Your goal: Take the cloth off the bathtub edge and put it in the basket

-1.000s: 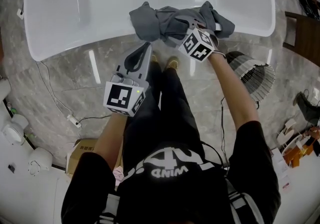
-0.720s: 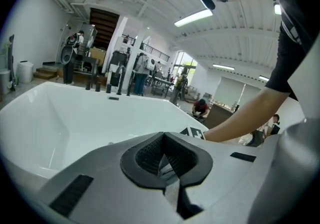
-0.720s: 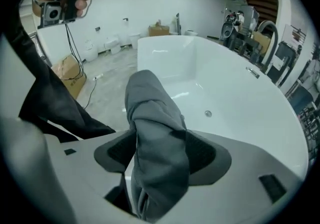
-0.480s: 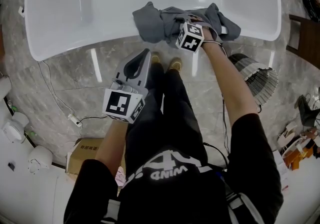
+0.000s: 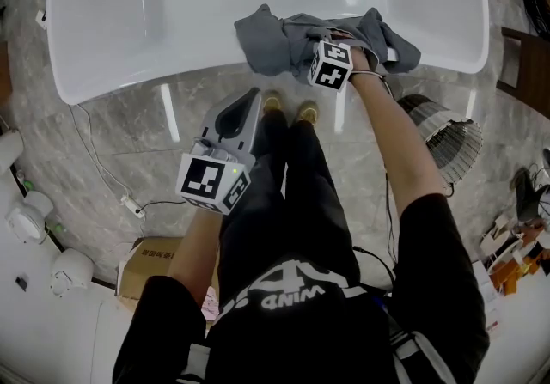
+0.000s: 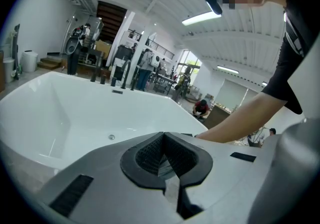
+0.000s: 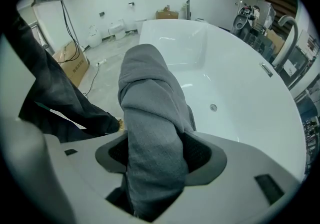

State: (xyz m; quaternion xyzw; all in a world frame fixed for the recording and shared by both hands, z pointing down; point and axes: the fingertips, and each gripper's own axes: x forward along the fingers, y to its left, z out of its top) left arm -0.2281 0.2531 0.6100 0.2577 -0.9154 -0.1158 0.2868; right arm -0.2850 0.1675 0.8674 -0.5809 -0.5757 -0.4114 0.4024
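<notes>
A crumpled grey cloth (image 5: 279, 40) lies over the near rim of the white bathtub (image 5: 129, 86). My right gripper (image 5: 314, 40) is buried in its right half, its marker cube just below. In the right gripper view the cloth (image 7: 147, 82) runs up between the jaws, and the right gripper (image 7: 156, 140) is shut on it above the tub (image 7: 225, 82). My left gripper (image 5: 251, 99) hangs lower, over the marble floor near the person's feet, apart from the cloth. The left gripper (image 6: 163, 135) is shut and holds nothing. A wire basket (image 5: 443, 137) stands on the floor to the right.
A cardboard box (image 5: 146, 258) sits at the lower left, with a cable and plug (image 5: 129, 202) on the floor beside it. White fixtures (image 5: 19, 221) line the left edge. Dark furniture (image 5: 524, 56) stands at the right, beyond the basket.
The right gripper has moved a little up and left into the cloth, and its cube has turned. The left gripper has hardly moved.
</notes>
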